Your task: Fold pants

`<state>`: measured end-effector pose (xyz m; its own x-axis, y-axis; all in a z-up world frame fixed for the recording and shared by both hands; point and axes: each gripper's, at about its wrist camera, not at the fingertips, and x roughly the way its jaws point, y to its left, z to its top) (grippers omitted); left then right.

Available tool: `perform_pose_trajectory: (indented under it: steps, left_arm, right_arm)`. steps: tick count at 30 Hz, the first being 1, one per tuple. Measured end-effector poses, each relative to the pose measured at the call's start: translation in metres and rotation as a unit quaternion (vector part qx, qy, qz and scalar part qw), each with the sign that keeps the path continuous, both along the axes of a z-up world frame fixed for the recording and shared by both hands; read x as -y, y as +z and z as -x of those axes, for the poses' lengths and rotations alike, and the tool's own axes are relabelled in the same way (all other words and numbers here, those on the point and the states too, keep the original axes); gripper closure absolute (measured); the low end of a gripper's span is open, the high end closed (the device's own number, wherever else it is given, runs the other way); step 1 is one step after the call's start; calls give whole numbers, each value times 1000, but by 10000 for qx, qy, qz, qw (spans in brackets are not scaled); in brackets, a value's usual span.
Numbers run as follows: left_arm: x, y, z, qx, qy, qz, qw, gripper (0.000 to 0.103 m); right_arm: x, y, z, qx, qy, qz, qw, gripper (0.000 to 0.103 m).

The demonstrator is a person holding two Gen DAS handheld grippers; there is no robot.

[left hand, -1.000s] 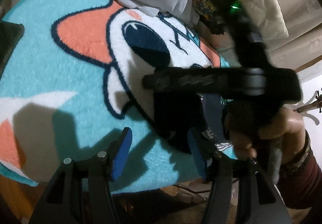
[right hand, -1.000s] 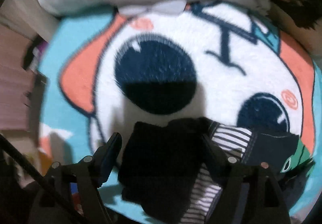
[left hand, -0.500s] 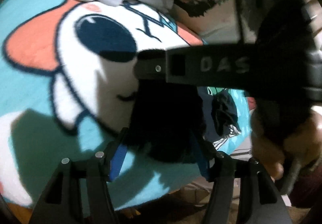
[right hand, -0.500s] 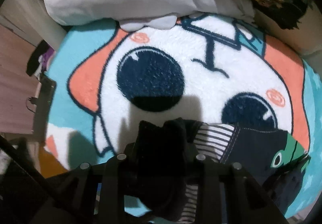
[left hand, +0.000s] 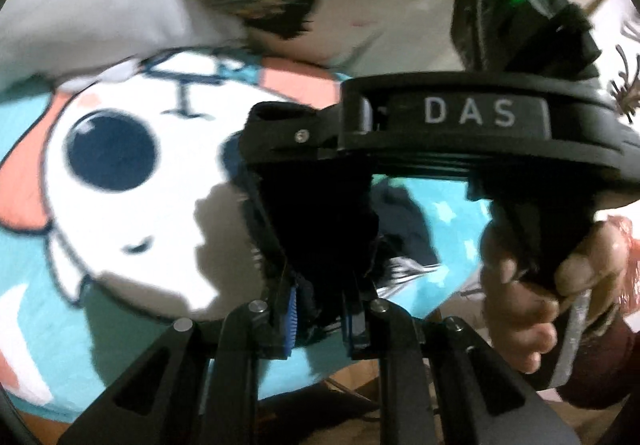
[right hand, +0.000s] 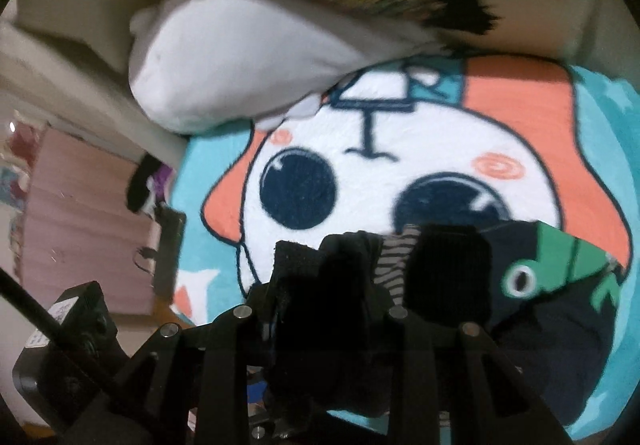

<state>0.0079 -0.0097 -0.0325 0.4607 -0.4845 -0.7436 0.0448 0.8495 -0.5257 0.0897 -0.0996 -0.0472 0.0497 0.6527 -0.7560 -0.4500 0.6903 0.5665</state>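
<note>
Plush blanket, teal with a cartoon face, covers the bed; pillows lie at its far edge.

Left wrist view: my left hand-held gripper has just been closing, and its blue pads now pinch a dark fold of the pants. My right hand and its tool cross the right of the frame.

Right wrist view: my right hand-held gripper is clamped on the same black cloth, gathered between its fingers, having just closed on it. The pants hang bunched at the blanket's near edge, beside striped and green-printed garments.

Handling, as I judge it: light, limp fabric that sags and bunches, neither fragile nor slippery. I would hold the waistband or hem corners, well apart, so it spreads flat.
</note>
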Motion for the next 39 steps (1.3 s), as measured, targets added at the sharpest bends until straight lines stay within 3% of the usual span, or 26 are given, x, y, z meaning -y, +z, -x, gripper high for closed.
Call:
perform_pose_trajectory:
  steps: [5, 9, 11, 12, 13, 14, 17, 19, 22, 24, 26, 29, 33, 34, 36, 39]
  left_arm:
    - [58, 9, -28, 53, -557, -144, 9983, 87]
    - [102, 4, -47, -11, -943, -325, 9950, 86]
    - [116, 0, -51, -91, -1021, -416, 9939, 86]
    - [120, -2, -53, -167, -1050, -418, 9935, 84]
    - [122, -4, -55, -225, -1058, -420, 9932, 81]
    - [121, -3, -55, -264, -1057, -416, 9932, 79]
    - [106, 7, -51, -221, -869, -299, 9955, 65]
    - [93, 12, -46, -169, -621, -274, 9975, 57]
    - [68, 8, -47, -322, -168, -233, 9991, 57]
    - [56, -1, -49, -465, 113, -277, 9985, 57]
    - [51, -8, -50, -530, 278, -367, 9975, 57]
    - [50, -20, -54, -649, 368, -326, 9967, 57]
    - [46, -34, -59, -841, 432, -209, 9953, 55]
    - [44, -38, -61, -885, 457, -130, 9949, 50]
    - [41, -42, -64, -919, 490, 25, 9946, 43]
    - [42, -50, -75, -885, 358, 338, 9949, 36]
  right_arm:
    - [80, -3, -12, -95, -600, -420, 9973, 71]
    - [137, -25, -25, -341, -1149, -519, 9914, 71]
    - [161, -43, -29, -418, -1335, -427, 9893, 62]
    - [169, -52, -33, -448, -1414, -306, 9885, 58]
    - [178, -60, -36, -463, -1566, -108, 9865, 48]
    - [192, -65, -39, -443, -1768, 81, 9832, 47]
    - [225, -65, -40, -481, -2227, -158, 9736, 45]
    - [243, -49, -36, -126, -2482, -182, 9685, 45]
    - [247, -24, -26, 224, -2441, -641, 9674, 51]
    - [235, -16, -19, 190, -1976, -1222, 9725, 54]
    - [216, -22, -12, 53, -1461, -1427, 9789, 55]
    - [198, -53, -9, -149, -1195, -920, 9885, 55]
    - [212, -86, -15, -239, -1659, 186, 9857, 60]
    - [219, -84, -15, -235, -1723, 164, 9846, 54]
    - [238, -76, -14, -175, -1903, -129, 9815, 54]
    - [252, -65, -15, 58, -1962, -409, 9797, 33]
